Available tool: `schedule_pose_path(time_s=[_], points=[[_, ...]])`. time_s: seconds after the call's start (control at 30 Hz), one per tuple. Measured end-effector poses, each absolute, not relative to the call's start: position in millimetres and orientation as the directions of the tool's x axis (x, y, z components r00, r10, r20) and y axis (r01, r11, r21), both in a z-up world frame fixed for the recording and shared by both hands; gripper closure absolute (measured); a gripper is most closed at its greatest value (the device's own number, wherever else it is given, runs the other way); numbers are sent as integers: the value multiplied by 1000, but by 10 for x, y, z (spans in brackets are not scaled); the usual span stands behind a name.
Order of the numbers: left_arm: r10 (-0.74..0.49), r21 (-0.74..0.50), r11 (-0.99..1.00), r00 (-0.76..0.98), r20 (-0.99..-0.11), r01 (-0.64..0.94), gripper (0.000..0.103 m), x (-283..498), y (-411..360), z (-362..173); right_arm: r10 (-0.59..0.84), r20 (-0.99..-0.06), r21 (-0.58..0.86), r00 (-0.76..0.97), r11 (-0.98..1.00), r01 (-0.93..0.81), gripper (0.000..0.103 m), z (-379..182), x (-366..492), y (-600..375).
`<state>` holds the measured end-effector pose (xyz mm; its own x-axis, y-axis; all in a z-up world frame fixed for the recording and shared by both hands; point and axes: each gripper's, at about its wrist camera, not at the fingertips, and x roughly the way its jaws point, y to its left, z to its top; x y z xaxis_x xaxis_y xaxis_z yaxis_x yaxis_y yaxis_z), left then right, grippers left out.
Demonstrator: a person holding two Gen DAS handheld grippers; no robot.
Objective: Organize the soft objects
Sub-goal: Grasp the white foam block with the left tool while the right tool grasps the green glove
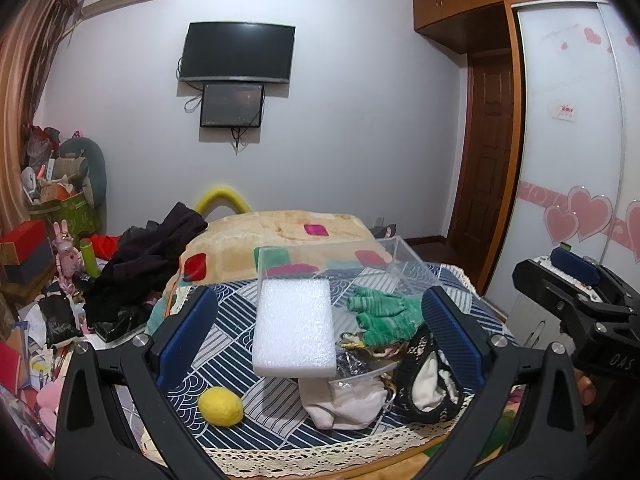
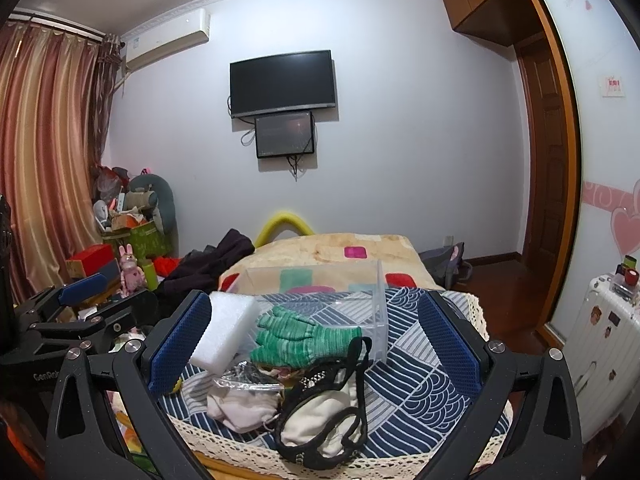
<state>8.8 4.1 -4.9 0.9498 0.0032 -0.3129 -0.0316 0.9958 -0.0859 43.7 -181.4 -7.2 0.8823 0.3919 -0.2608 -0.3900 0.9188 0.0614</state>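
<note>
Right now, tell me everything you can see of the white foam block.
The white foam block is a thick rectangular slab with a pebbled, bubbly surface that looks like soft packing foam. It looks clean and whole. It leans tilted, its far end against the clear plastic box, its near end propped on the pile of crumpled clear plastic and white cloth. Neither gripper touches it.

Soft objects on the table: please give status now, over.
Both hand-held grippers open, left, right, holding nothing. Foam block, green glove, yellow ball lie outside clear box. Nothing blocking.
</note>
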Motion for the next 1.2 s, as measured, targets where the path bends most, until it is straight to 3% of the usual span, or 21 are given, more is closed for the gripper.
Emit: schedule_pose_path(time_s=[0.53,0.87,1.03,1.13,1.2], points=[[-3,-100,993,832,-554,-63,0,949,226,-701,381,-462,76,801,917,-392,0,-510,1063,-1647],[-26,-124,990,799,-601,-61,0,1175,294,-928,415,-561,91,716,891,-446,0,-672,1419,-1403],[-39,-111,993,797,-603,-35,22,1193,238,-992,413,-615,127,672,893,-432,0,-817,1519,-1448],[-55,-126,992,795,-604,-27,23,1182,226,-998,412,-623,133,664,893,-430,2,-829,1521,-1485],[-56,-131,991,800,-597,-29,23,1159,232,-988,411,-628,122,661,891,-438,10,-823,1514,-1458]])
